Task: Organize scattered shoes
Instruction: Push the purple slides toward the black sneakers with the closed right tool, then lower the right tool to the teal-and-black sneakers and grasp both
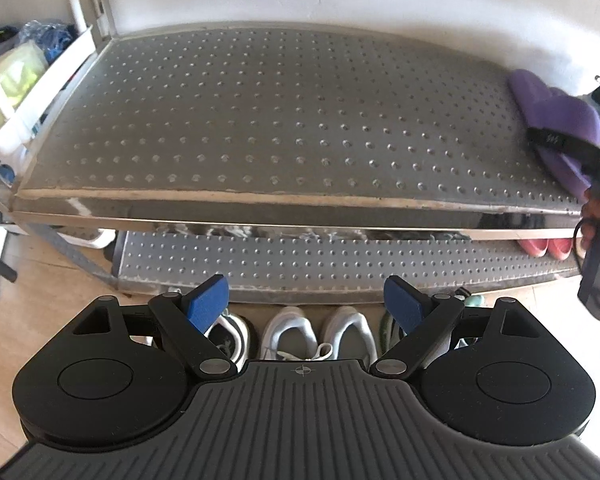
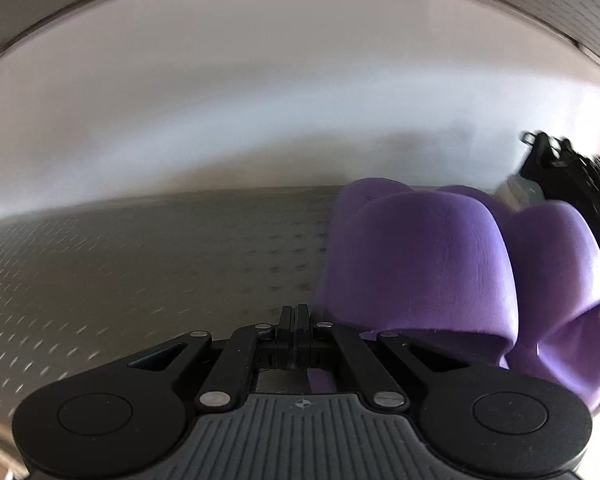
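**A:** What are your two claws doing?

**B:** My left claw [image 1: 306, 306] is spread wide with nothing between its blue pads [image 1: 204, 306]. It hangs in front of the shoe rack, pointing steeply down. Past its fingers, on the wooden floor [image 1: 40, 280], I see a pair of white sneakers [image 1: 320, 334] side by side, with a darker shoe [image 1: 228, 334] just beside them on the left.

**A:** And the right one?

**B:** My right claw [image 2: 296, 316] is clenched, its two fingers pressed flat together and gripping nothing. It sits low over the studded metal shelf [image 2: 140, 260], just beside the purple slippers [image 2: 440, 272].

**A:** Where exactly are those slippers?

**B:** On the rack's upper shelf [image 1: 260, 120] at its right end, the two lying close against each other, openings towards me. From the left wrist view they show at the far right edge [image 1: 556, 120], with my right claw's dark body partly across them. Whether the claw touches the nearer slipper I cannot tell; the picture is smeared there.

**A:** Anything else on the rack?

**B:** A black shoe [image 2: 572, 172] stands behind the slippers at the wall. A pair of pink shoes [image 1: 544, 246] rests on the lower shelf [image 1: 300, 260], right end. A white basket [image 1: 28, 92] of odds and ends stands to the left of the rack.
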`<action>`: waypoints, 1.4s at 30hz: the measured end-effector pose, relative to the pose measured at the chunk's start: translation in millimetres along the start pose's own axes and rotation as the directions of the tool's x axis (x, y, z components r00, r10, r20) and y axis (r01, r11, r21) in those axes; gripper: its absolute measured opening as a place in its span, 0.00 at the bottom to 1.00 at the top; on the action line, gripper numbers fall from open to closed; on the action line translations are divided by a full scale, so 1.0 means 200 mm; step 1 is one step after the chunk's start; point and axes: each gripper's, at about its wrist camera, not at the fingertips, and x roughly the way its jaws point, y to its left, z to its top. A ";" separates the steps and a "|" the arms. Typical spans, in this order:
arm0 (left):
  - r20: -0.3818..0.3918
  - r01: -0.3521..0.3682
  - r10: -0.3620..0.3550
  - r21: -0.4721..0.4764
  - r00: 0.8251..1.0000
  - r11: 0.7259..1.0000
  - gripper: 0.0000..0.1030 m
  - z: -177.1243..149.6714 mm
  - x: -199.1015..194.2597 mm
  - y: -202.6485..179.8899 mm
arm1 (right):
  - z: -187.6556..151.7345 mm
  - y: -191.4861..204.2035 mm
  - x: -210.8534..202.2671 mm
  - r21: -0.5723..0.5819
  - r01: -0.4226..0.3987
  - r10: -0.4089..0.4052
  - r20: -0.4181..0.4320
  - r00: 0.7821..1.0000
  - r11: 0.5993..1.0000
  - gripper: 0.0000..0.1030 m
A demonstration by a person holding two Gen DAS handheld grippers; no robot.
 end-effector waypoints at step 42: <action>-0.113 0.051 -0.036 0.131 0.993 0.990 0.86 -0.16 0.01 -0.03 | -0.99 0.15 0.30 -0.198 -0.118 -0.034 -0.631 0.775 0.973 0.69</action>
